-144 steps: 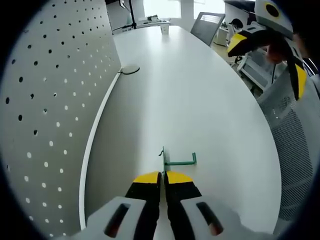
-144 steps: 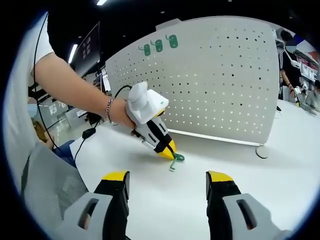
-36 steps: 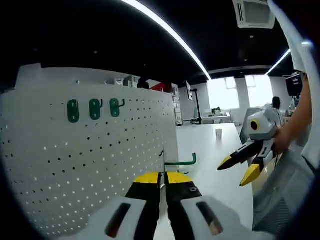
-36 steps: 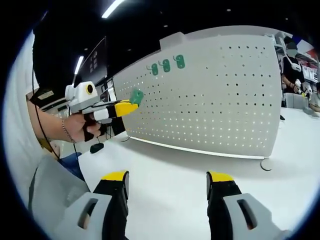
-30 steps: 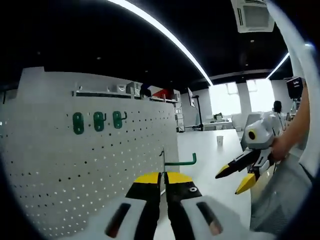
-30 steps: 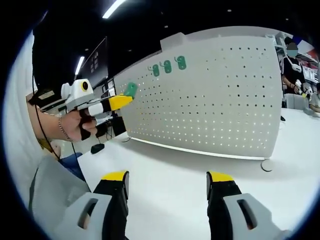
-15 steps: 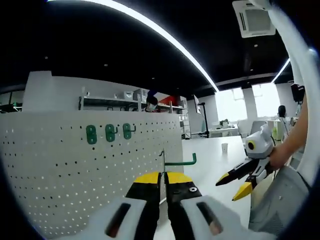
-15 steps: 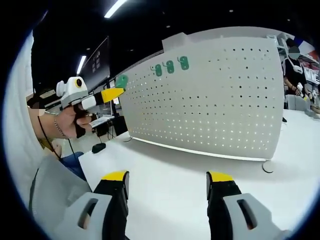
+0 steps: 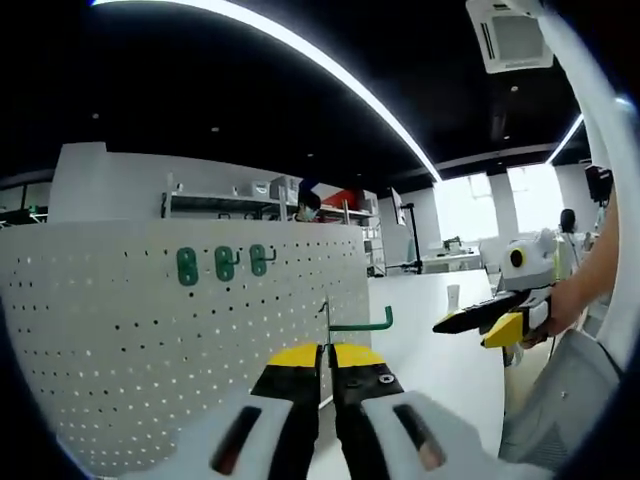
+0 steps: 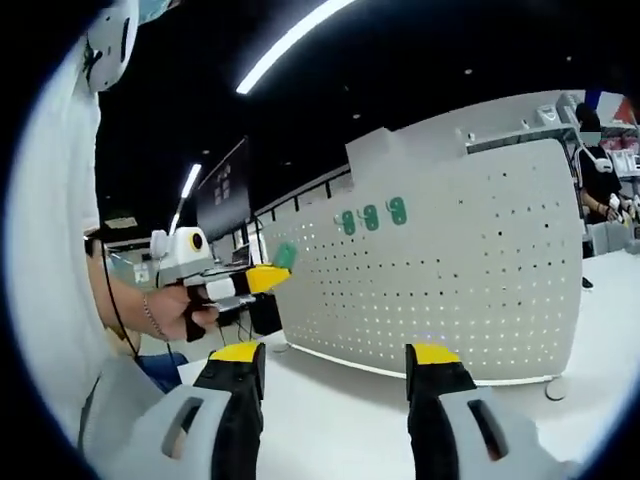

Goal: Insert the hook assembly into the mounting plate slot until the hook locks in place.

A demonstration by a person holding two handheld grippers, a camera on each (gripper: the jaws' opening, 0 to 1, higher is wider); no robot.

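My left gripper is shut on a green hook, held up in the air facing the white pegboard; its prong points right. Three green hooks hang near the board's top. In the right gripper view the left gripper shows at the left, with the green hook at its yellow tip, short of the pegboard and lower than the three hung hooks. My right gripper stands open with nothing between its fingers; it also shows as the right gripper in the left gripper view.
The white table runs below the pegboard, whose round foot rests at the right. A person's hand holds the left gripper. An office with desks and a bright window lies behind.
The right gripper's camera has tilted upward, showing more ceiling. The left gripper with the hook has edged closer to the pegboard. In the left gripper view the right gripper has levelled out.
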